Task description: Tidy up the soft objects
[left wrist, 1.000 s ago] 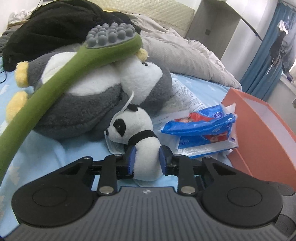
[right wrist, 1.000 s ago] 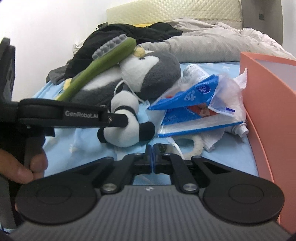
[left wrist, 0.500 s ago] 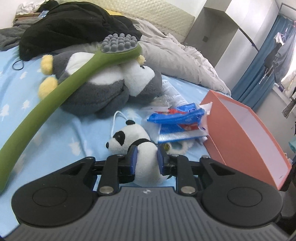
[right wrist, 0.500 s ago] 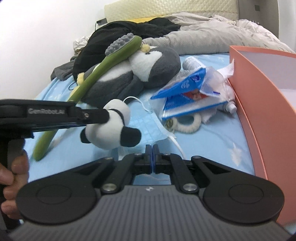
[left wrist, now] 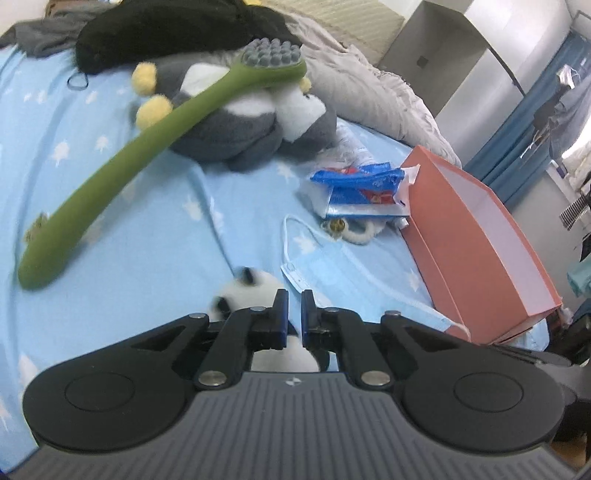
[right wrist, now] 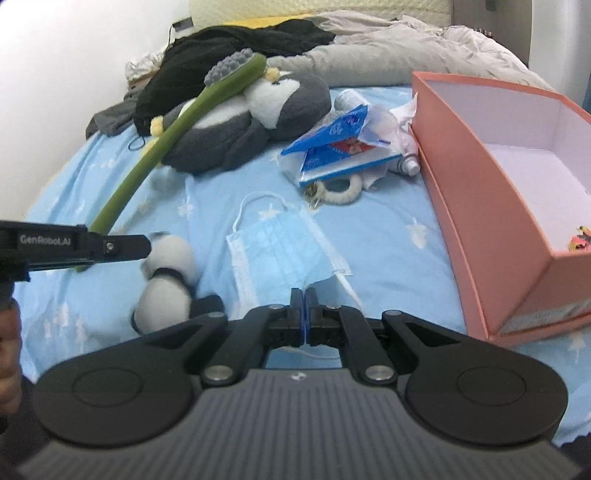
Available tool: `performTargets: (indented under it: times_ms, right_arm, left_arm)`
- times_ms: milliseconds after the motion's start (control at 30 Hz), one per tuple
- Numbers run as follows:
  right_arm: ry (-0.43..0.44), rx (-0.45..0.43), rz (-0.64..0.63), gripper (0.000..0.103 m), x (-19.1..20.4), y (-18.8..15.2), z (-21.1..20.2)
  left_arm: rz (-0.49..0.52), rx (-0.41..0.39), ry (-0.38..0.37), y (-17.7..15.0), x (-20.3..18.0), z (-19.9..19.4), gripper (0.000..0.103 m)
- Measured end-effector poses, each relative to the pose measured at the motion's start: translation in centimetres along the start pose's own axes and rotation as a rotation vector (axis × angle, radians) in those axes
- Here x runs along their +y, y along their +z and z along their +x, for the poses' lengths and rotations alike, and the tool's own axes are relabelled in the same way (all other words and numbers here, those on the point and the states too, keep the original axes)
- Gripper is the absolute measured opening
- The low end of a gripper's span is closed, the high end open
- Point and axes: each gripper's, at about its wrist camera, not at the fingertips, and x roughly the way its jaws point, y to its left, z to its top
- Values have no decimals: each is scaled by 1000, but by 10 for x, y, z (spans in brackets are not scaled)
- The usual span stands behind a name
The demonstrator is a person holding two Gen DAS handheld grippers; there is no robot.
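Note:
A small panda plush (left wrist: 243, 284) (right wrist: 166, 280) shows blurred just under my left gripper (left wrist: 293, 314), beside and below the jaws rather than between the pads. Those jaws are closing, and only a narrow slit of blue sheet shows between them. From the right wrist view the left gripper's finger (right wrist: 122, 245) reaches in from the left, its tip by the panda's head. My right gripper (right wrist: 304, 314) is shut on nothing, over the near edge of a blue face mask (right wrist: 280, 254). A grey penguin plush (left wrist: 236, 133) (right wrist: 229, 125) lies further back with a long green toothbrush plush (left wrist: 147, 147) (right wrist: 177, 129) across it.
An open orange box (left wrist: 480, 236) (right wrist: 480, 206) stands on the right of the bed. Blue plastic packets (right wrist: 340, 144) and a fluffy white ring (right wrist: 343, 192) lie beside it. Black clothing (left wrist: 166, 29) and a grey duvet (right wrist: 388, 55) are piled at the head end. A hand (right wrist: 7, 350) holds the left gripper.
Both grippers have pulled back and up from the pile. The panda, squeezed between the left pads before, has slipped out and now shows beneath them, and the left jaws have come nearly together.

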Motion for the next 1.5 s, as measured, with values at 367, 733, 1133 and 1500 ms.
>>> performTargets:
  times_ms: [367, 733, 1133, 1500]
  right_arm:
    - [24, 53, 10, 62, -1, -12, -13]
    - [-11, -32, -175, 63, 3, 19, 1]
    - [104, 254, -317, 59, 15, 25, 88]
    - [100, 302, -66, 8, -8, 36, 88]
  left_arm:
    - [-74, 28, 29, -27, 11, -6, 11]
    - [-66, 43, 95, -16, 3, 20, 46]
    - [-43, 207, 217, 20, -18, 62, 49]
    - [-3, 233, 201, 20, -13, 62, 49]
